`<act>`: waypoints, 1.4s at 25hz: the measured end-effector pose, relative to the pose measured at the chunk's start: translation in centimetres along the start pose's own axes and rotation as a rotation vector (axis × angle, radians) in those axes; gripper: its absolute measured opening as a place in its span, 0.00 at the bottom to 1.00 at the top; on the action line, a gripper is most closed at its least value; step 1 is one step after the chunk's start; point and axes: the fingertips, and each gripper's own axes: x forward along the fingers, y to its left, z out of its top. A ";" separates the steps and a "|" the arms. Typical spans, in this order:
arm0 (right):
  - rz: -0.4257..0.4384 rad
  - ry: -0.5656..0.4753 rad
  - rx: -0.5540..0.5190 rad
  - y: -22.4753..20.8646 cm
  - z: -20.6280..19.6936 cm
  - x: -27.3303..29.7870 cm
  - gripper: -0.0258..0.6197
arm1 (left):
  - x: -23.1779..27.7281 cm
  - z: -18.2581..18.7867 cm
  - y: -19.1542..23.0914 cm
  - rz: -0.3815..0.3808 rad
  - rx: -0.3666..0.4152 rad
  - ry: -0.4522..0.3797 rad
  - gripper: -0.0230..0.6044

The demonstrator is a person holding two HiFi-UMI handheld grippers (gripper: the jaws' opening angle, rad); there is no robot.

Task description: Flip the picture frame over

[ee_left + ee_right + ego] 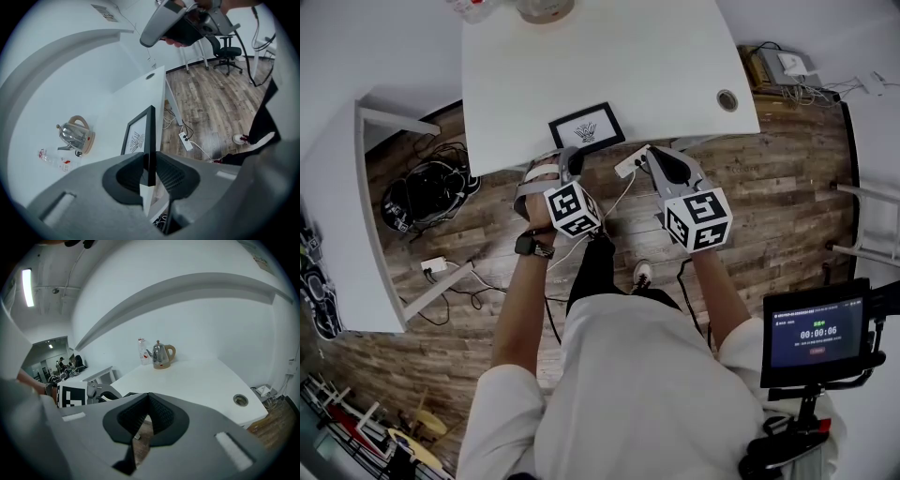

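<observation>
A black picture frame (587,127) with a line drawing lies face up on the white table (675,56), close to its front edge. My left gripper (570,159) reaches the frame's near left side. In the left gripper view the frame's black edge (149,136) runs straight between the jaws, and my left gripper (150,161) is shut on it. My right gripper (659,161) hovers at the table's front edge, to the right of the frame and apart from it. In the right gripper view its pads meet with nothing between them, so my right gripper (148,398) is shut.
A metal kettle (161,355) and a clear bottle (142,350) stand at the table's far side. A cable hole (727,99) sits near the right front corner. A power strip (186,140) and cables lie on the wooden floor below. A small screen (816,333) stands at lower right.
</observation>
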 end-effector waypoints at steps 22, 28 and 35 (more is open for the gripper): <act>0.008 0.004 -0.002 0.1 0.4 1.0 0.04 | -1.2 1.2 3.0 0.032 -0.091 -0.055 0.15; 0.018 0.009 -0.004 0.4 0.4 1.4 0.04 | -1.5 1.1 3.7 0.046 -0.140 -0.072 0.15; 0.019 0.003 -0.010 0.3 0.9 1.6 0.04 | -1.7 1.1 4.7 0.046 -0.204 -0.095 0.15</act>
